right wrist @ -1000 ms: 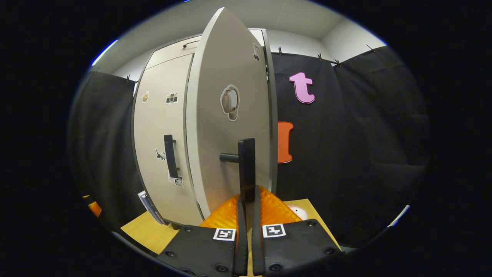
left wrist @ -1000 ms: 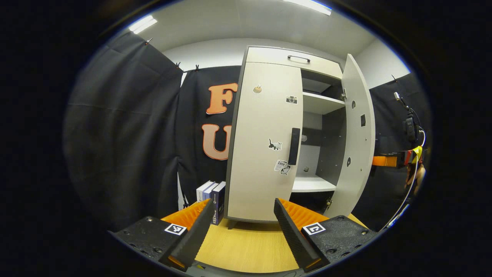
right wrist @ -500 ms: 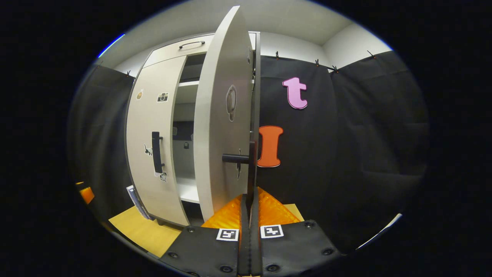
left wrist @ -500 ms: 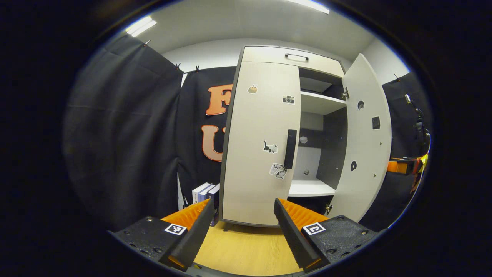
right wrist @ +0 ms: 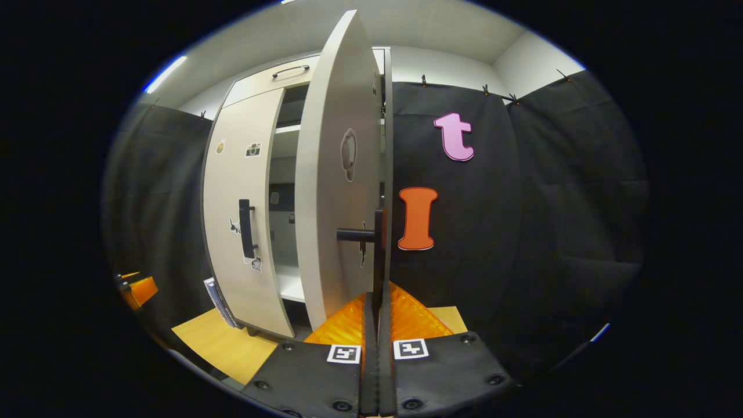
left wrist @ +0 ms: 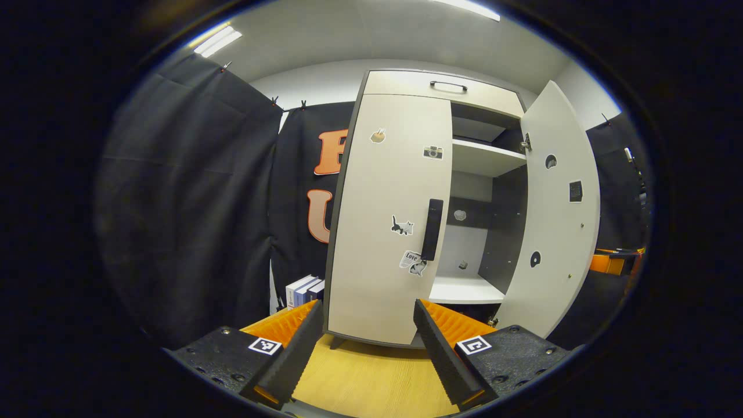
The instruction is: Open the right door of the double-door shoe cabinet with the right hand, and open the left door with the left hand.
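Observation:
The pale shoe cabinet stands on a wooden table. In the left gripper view its left door (left wrist: 386,220) is closed, with a dark vertical handle (left wrist: 432,229) at its right edge. The right door (left wrist: 560,215) hangs wide open, baring the shelves. My left gripper (left wrist: 367,307) is open, low in front of the left door and apart from it. In the right gripper view the right door (right wrist: 339,191) is nearly edge-on. My right gripper (right wrist: 377,297) is shut on that door's handle (right wrist: 378,249), whose lower end sits between the fingers. The left door (right wrist: 241,191) and its handle (right wrist: 246,228) lie beyond.
A drawer with a handle (left wrist: 448,86) tops the cabinet. Shelves (left wrist: 482,159) show inside. Books (left wrist: 303,289) stand left of the cabinet's foot. The wooden tabletop (left wrist: 371,377) runs toward me. Black cloth walls close both sides. The other gripper (right wrist: 136,288) shows at far left.
The right door has swung further open with my right gripper shut on its handle. My left gripper stays open and has shifted a little, so the cabinet sits slightly more to the left.

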Tool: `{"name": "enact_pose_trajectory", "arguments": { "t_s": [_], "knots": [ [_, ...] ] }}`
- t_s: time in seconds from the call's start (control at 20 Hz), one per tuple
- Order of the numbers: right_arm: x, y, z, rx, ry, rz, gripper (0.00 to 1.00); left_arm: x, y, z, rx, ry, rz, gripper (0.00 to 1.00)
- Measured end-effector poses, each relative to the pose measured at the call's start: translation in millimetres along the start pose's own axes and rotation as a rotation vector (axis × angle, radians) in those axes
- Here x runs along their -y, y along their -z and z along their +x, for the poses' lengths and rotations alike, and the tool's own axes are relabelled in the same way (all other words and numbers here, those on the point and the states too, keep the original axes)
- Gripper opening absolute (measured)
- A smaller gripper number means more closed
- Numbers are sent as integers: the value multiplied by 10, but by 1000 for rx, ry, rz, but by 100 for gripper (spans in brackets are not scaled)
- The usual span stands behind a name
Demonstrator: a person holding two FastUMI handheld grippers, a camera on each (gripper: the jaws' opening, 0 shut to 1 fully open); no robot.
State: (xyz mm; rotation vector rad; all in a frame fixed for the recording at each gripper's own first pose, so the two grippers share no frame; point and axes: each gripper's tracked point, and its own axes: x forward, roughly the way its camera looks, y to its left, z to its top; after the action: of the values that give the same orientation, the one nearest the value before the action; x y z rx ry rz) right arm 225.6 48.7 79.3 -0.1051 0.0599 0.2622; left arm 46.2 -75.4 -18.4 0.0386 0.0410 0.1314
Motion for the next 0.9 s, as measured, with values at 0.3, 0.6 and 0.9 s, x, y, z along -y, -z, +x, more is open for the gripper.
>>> {"name": "enact_pose_trajectory", "arguments": {
  "t_s": [0.3,0.6,0.9],
  "knots": [
    [131,13,-209,15,16,-30,8,229,-98,336,19,12,-1,95],
    [172,198,-384,-42,45,64,9,536,-260,765,53,42,-10,95],
    [270,261,-493,-38,90,126,67,798,-343,1202,50,93,-47,95]
  ]
}}
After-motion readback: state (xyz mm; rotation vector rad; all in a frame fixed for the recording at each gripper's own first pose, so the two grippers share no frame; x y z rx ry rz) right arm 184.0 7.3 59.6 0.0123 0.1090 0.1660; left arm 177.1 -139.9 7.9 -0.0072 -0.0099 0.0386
